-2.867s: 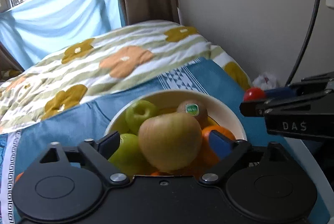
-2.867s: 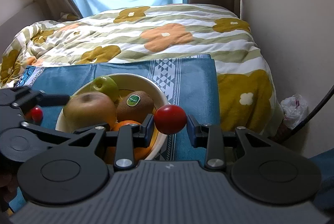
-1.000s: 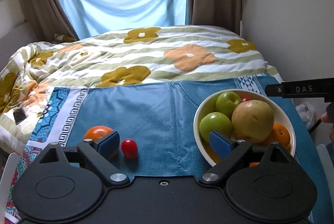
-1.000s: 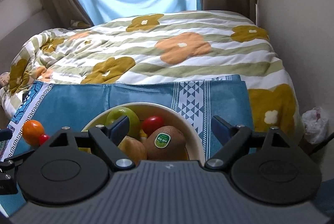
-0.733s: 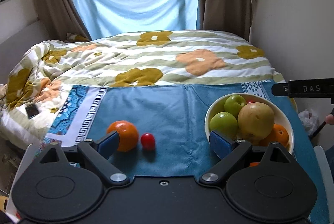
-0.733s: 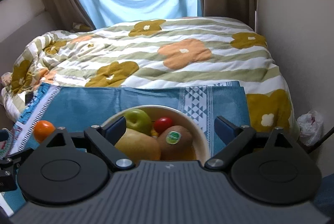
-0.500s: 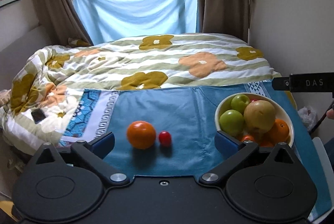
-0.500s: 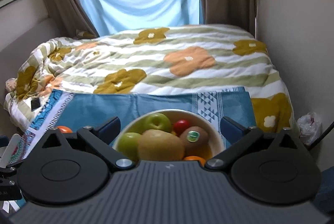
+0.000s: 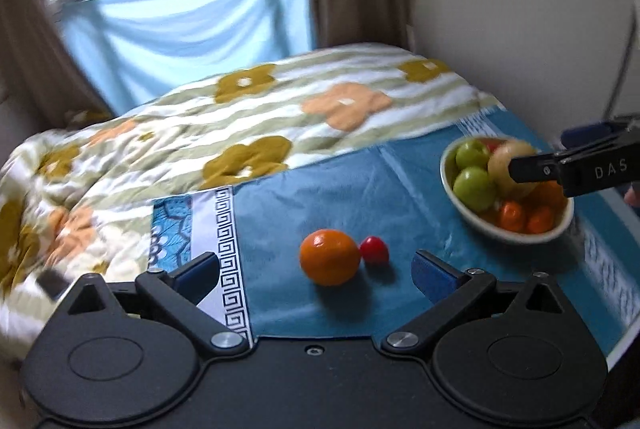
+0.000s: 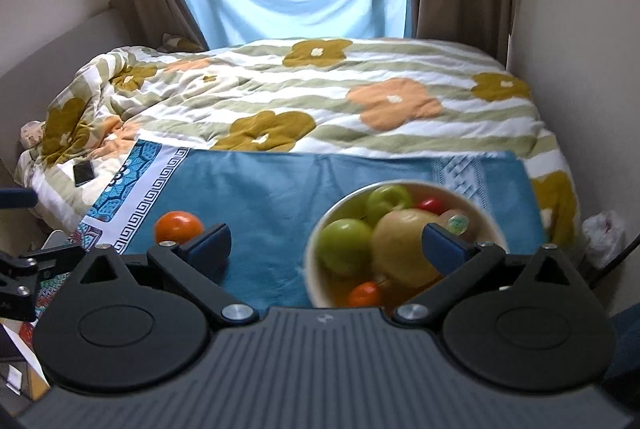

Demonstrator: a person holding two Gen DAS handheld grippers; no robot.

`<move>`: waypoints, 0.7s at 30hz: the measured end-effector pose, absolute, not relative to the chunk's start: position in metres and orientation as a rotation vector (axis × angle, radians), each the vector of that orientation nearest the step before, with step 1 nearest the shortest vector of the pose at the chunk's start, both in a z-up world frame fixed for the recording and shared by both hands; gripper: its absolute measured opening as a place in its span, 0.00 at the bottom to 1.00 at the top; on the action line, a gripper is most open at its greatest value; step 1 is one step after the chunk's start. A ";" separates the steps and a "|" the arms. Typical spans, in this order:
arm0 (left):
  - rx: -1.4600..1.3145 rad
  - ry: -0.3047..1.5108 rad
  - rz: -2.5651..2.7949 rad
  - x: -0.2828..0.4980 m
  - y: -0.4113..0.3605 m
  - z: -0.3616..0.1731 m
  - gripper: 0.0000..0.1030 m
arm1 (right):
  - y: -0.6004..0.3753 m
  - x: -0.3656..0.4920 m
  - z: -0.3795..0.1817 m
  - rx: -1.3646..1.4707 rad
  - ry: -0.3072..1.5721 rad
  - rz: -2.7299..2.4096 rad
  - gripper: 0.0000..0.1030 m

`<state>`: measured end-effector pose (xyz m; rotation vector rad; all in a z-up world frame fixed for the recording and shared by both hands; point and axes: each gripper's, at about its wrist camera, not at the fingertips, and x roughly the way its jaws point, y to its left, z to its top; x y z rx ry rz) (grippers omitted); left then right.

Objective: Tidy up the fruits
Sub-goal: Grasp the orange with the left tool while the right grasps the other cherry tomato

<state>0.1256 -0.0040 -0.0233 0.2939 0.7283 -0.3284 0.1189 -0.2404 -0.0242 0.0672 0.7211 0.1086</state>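
An orange (image 9: 329, 256) and a small red tomato (image 9: 374, 250) lie side by side on the blue cloth (image 9: 344, 189). My left gripper (image 9: 316, 273) is open and empty just in front of them. A cream bowl (image 9: 472, 221) at the right holds green apples (image 9: 476, 186), a yellow apple, small oranges and a red tomato. In the right wrist view the bowl (image 10: 316, 269) sits just ahead of my open, empty right gripper (image 10: 326, 243), with a kiwi (image 10: 454, 219) inside; the orange (image 10: 178, 227) lies to the left.
A bed with a flowered quilt (image 10: 320, 97) lies behind the cloth. A phone (image 10: 84, 173) rests on the quilt at left. A wall runs along the right, with a white bag (image 10: 604, 233) and a cable on the floor.
Both grippers have pulled back and away from the bowl. The left view has swung left, and the orange and tomato now sit between its fingers. The right gripper earlier released the red tomato into the bowl.
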 end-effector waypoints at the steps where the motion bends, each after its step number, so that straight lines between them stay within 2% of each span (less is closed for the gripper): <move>1: 0.314 0.738 -0.360 0.133 0.000 -0.028 1.00 | -0.235 0.119 -0.027 0.070 0.730 0.106 1.00; 11: 0.430 0.820 -0.607 0.192 0.012 -0.087 1.00 | -0.181 0.138 -0.077 0.024 0.815 0.087 1.00; 21: 0.472 0.846 -0.738 0.234 -0.003 -0.121 0.97 | -0.157 0.152 -0.120 -0.081 0.866 0.088 1.00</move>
